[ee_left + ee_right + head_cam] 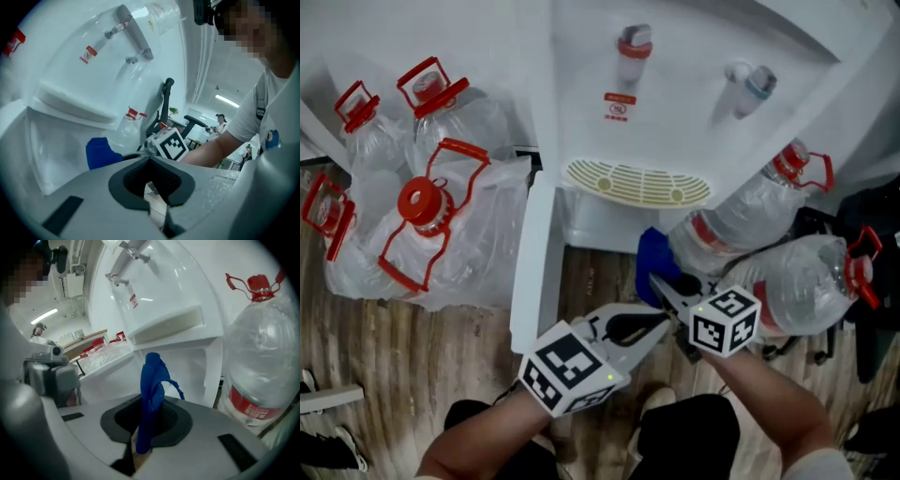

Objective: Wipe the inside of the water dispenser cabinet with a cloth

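Note:
The white water dispenser [675, 103] stands in front of me with its lower cabinet [600, 225] open and the door [532, 272] swung out to the left. A blue cloth [653, 265] hangs at the cabinet's right front edge, and my right gripper [661, 286] is shut on it. In the right gripper view the cloth [152, 385] sticks up between the jaws, before the cabinet opening [187, 371]. My left gripper [661, 323] sits just below the right one, shut with nothing in it. The left gripper view shows the cloth [101, 152] ahead, beyond the left gripper [151, 161].
Empty water bottles with red caps [422, 216] lie in plastic bags left of the door. Two more bottles [741, 220] [806, 281] lean at the dispenser's right, close to my right gripper. The floor is wood. A person [218, 123] stands far off.

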